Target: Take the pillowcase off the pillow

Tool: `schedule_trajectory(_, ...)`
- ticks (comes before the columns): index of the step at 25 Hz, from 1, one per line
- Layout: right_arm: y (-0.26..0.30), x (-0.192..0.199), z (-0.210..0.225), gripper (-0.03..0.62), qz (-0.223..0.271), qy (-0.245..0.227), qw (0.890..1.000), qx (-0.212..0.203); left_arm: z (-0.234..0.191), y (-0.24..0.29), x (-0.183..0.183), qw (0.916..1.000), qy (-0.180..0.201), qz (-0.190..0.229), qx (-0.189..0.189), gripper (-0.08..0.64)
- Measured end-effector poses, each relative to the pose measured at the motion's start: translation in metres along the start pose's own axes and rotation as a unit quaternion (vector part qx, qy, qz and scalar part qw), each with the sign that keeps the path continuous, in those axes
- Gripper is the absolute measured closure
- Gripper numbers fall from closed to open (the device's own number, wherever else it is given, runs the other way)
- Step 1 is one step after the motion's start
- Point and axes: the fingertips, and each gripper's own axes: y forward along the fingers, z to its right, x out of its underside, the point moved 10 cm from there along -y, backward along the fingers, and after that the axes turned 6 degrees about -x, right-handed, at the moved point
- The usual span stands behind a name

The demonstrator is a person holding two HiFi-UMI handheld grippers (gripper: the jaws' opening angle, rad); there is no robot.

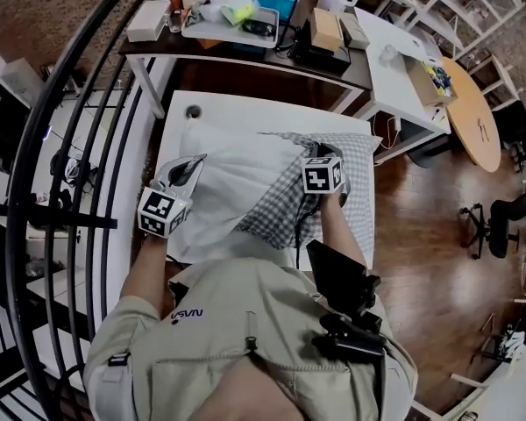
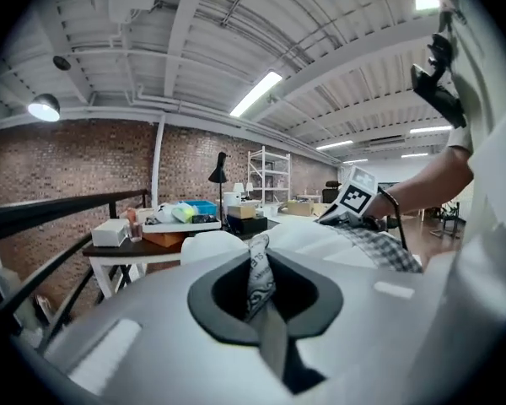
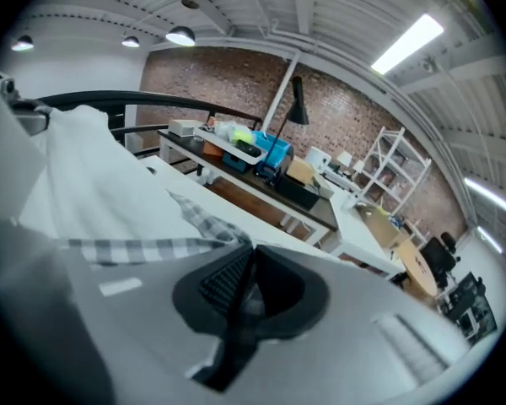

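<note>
Standing roughly half done, by the look of it; lying across the white table (image 1: pixel 245 112), with the bare white pillow (image 1: pixel 232 178) exposed toward 9 o'clock and the checked pillowcase (image 1: pixel 361 178) bunched over the end toward 3 o'clock; pinching with the left gripper (image 1: pixel 193 165), jaws together on a narrow printed strip (image 2: pixel 259 272) of cloth, seemingly a label at the pillow's bare corner; clamping with the right gripper (image 1: pixel 321 153), jaws shut on the checked hem near the pillow's middle; left to do, judging from this: drawing the pillowcase off toward 3 o'clock while holding the pillow back at 9 o'clock, then freeing the last covered end.
</note>
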Motion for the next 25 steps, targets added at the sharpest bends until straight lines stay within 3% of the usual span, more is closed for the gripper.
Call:
schedule_trajectory(2,0.004,0.004,-0.005,0.580,0.008,-0.002,1.000,0.000,-0.005,0.021,0.016,0.9992,-0.026,-0.029,-0.004,0.546)
schedule_trajectory(5,-0.004,0.000,-0.012,0.541,0.043,-0.006,0.999,-0.014,0.000,0.044,0.021,0.9983,0.003,-0.058,0.001,0.533)
schedule_trajectory(8,-0.034,-0.002,-0.019,0.454,0.077,0.031,0.996,-0.041,0.005,0.038,0.001,0.9979,0.045,-0.047,0.007,0.436)
schedule_trajectory(11,-0.080,0.014,-0.038,0.443,0.112,0.074,0.988,-0.074,0.017,0.000,-0.019,0.9974,0.066,-0.027,0.010,0.342)
schedule_trajectory(12,-0.097,0.023,-0.047,0.442,0.116,0.086,0.986,-0.087,0.026,-0.015,-0.021,0.9971,0.069,-0.025,0.021,0.342)
schedule_trajectory(15,-0.136,0.064,-0.081,0.442,0.090,0.118,0.981,-0.121,0.057,-0.047,-0.008,0.9935,0.080,-0.046,0.067,0.303)
schedule_trajectory(19,-0.157,0.117,-0.133,0.442,0.020,0.151,0.976,-0.156,0.092,-0.058,0.038,0.9810,0.089,-0.117,0.127,0.241)
schedule_trajectory(23,-0.157,0.138,-0.169,0.428,-0.011,0.153,0.972,-0.177,0.113,-0.059,0.071,0.9700,0.108,-0.161,0.146,0.233)
schedule_trajectory(25,-0.151,0.144,-0.180,0.414,-0.018,0.150,0.972,-0.181,0.121,-0.054,0.085,0.9638,0.136,-0.182,0.141,0.263)
